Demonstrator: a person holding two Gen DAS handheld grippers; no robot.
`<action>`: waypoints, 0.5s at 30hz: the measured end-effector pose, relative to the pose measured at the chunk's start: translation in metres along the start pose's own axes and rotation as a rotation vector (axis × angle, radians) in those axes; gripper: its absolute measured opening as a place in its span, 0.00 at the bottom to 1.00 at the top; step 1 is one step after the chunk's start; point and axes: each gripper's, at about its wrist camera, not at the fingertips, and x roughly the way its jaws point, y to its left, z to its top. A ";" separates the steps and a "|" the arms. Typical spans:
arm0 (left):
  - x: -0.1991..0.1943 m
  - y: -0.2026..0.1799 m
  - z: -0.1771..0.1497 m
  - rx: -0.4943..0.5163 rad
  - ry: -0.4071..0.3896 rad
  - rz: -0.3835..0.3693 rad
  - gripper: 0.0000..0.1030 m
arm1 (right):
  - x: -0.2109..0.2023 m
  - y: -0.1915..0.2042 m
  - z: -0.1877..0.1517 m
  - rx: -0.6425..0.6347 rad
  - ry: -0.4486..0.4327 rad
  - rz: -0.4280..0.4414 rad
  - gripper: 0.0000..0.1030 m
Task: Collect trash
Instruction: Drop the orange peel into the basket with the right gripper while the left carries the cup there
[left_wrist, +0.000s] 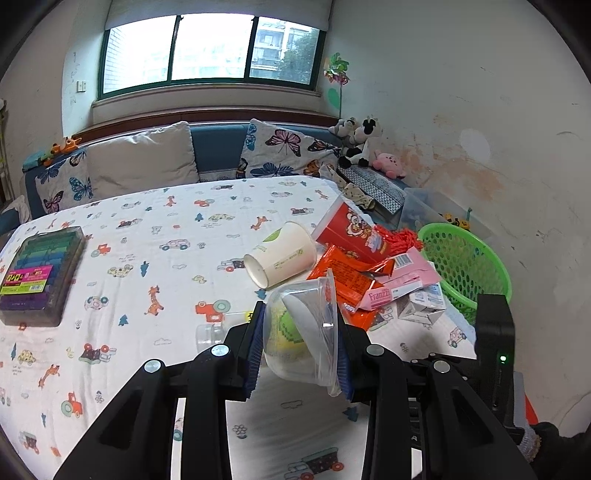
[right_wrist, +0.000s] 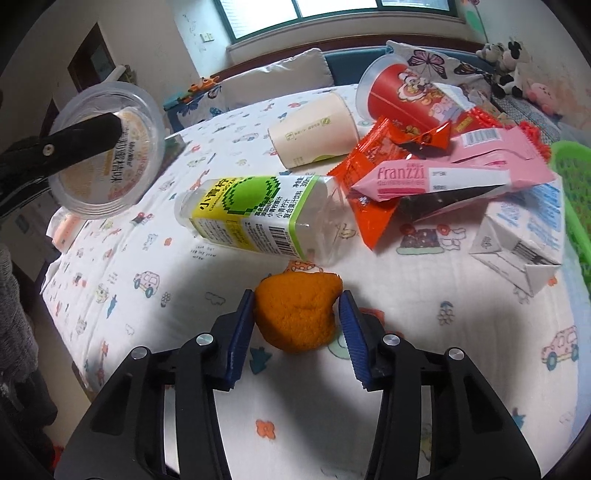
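Observation:
My left gripper (left_wrist: 300, 317) is shut on a clear plastic tub (left_wrist: 306, 332), held tilted above the table; the right wrist view shows the tub (right_wrist: 107, 147) at upper left. My right gripper (right_wrist: 297, 299) is closed around an orange peel (right_wrist: 295, 314) on the cloth, with a pad touching each side. Beyond it lies a clear juice bottle (right_wrist: 258, 218) with a green label. Further back are a paper cup (right_wrist: 314, 129), a red cup (right_wrist: 406, 96), orange wrappers (right_wrist: 373, 162), a pink Franzzi wrapper (right_wrist: 443, 177) and a flattened milk carton (right_wrist: 524, 243).
A green mesh basket (left_wrist: 465, 262) stands at the table's right edge, past the trash pile. A box of coloured markers (left_wrist: 37, 273) lies at the far left. A sofa with cushions (left_wrist: 144, 158) runs behind the cloth-covered table (left_wrist: 147, 229).

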 end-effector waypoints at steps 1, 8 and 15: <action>0.001 -0.002 0.001 0.000 0.001 -0.003 0.32 | -0.003 -0.001 0.000 -0.002 -0.003 -0.002 0.45; 0.010 -0.020 0.006 0.023 0.014 -0.040 0.32 | -0.030 -0.012 0.001 0.009 -0.034 -0.007 0.45; 0.023 -0.047 0.020 0.055 0.021 -0.093 0.32 | -0.067 -0.050 0.008 0.069 -0.091 -0.051 0.45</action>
